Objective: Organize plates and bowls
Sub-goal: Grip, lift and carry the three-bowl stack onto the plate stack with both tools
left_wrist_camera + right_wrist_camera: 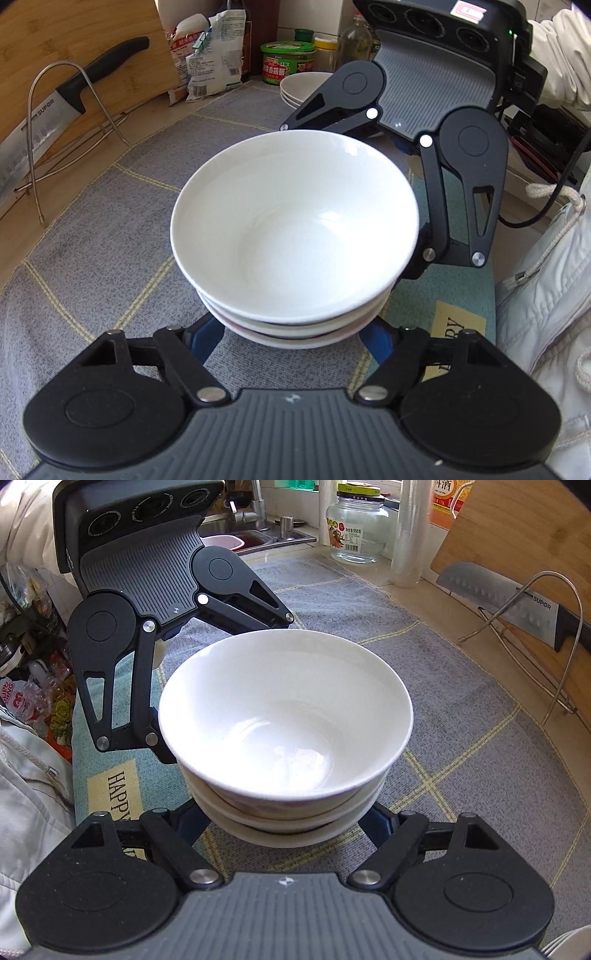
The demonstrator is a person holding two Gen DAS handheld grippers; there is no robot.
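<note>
A stack of white bowls (pixel 295 236) is being taken as the landmark; it is resting on a grey checked cloth (pixel 110 229) spread over the counter. Beyond the stack, in the left wrist view, a low pile of white plates (pixel 301 88) is being partly hidden by the right gripper (pixel 354 206), and a green-lidded jar (pixel 287 62) and a printed packet (pixel 214 51) are standing further back. To one side of the stack a wire rack (pixel 532 646) is holding a cleaver (pixel 517 605) against a wooden cutting board (pixel 517 535); a clear glass jar (pixel 360 528) is standing behind the stack in the right wrist view. A teal mat with lettering (pixel 118 775) is lying just beside the stack, and a pale sleeve (pixel 561 55) is showing behind the right gripper. The stack is made of three nested bowls, glossy and empty, the top one sitting slightly tilted. The left gripper (pixel 295 332) and the right gripper are being held at opposite sides of the stack, each with its blue fingers (pixel 192 823) spread around the lowest bowl; whether the pads are pressing on it cannot be told.
</note>
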